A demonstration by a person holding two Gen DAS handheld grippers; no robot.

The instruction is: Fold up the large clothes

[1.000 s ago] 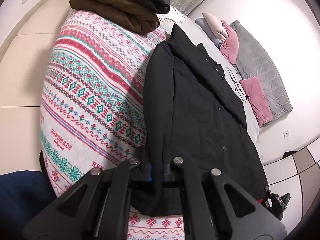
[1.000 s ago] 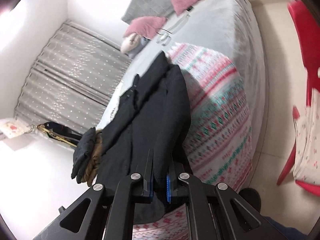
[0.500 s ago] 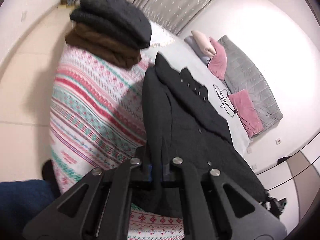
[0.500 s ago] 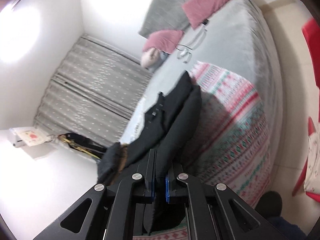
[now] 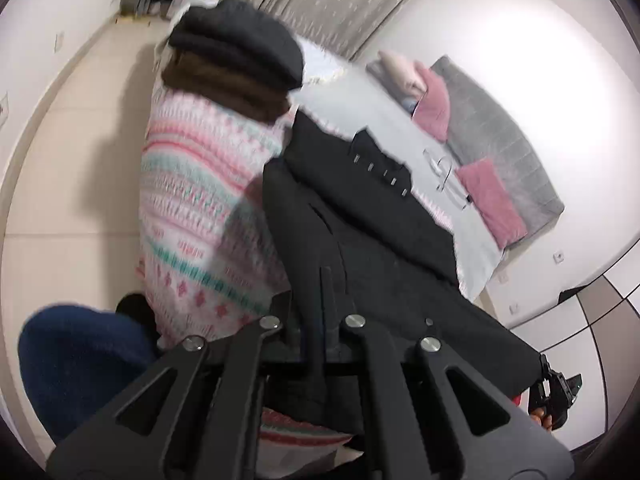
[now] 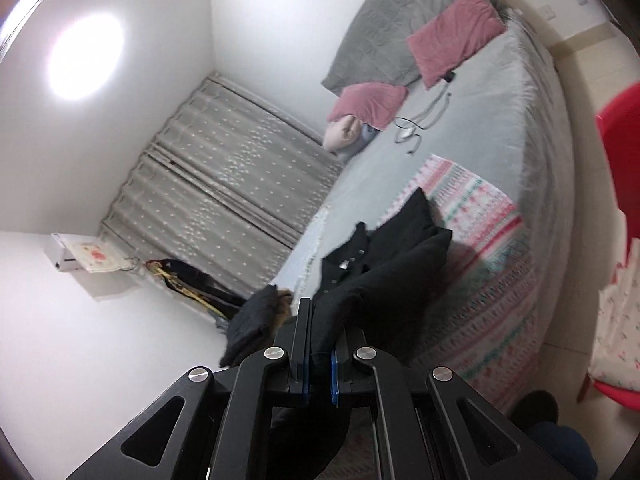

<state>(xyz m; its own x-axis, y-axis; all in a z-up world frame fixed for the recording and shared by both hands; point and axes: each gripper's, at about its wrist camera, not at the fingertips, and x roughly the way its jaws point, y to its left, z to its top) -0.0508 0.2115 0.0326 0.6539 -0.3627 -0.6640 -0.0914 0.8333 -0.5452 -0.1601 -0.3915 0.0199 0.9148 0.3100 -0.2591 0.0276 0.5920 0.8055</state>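
- Clearly, both hand-held grippers are clamped on the black coat [image 5: 372,240], each pinching a fold of its hem edge between the fingers.
- Left hand-held gripper [image 5: 316,332]: jaws closed on dark cloth that rises between them; the view is motion-blurred.
- Right hand-held gripper [image 6: 320,344]: blue-padded fingers [image 6: 334,364] nearly together with coat [image 6: 384,264] fabric squeezed in the gap.
- The coat's near end is lifted off the bed [image 5: 472,236]; its collar end with a row of buttons lies farther up on the patterned blanket [image 5: 192,200] and grey sheet.
- The blanket, striped in pink, teal and white, covers the foot of the bed, and the coat lies over it.
- A stack of folded clothes [image 5: 236,64], dark grey on brown, sits at the blanket's far corner, apart from the coat; in the right view the stack [image 6: 256,320] shows just left of the gripper.
- Two pink pillows [image 6: 456,36] and a grey quilt [image 5: 496,132] lie at the head of the bed.
- A hanger [image 6: 420,124] lies on the sheet near the pillows.
- Grey dotted curtains [image 6: 224,168] hang beyond the bed.
- A red chair [image 6: 620,128] stands beside the bed at the right view's edge.
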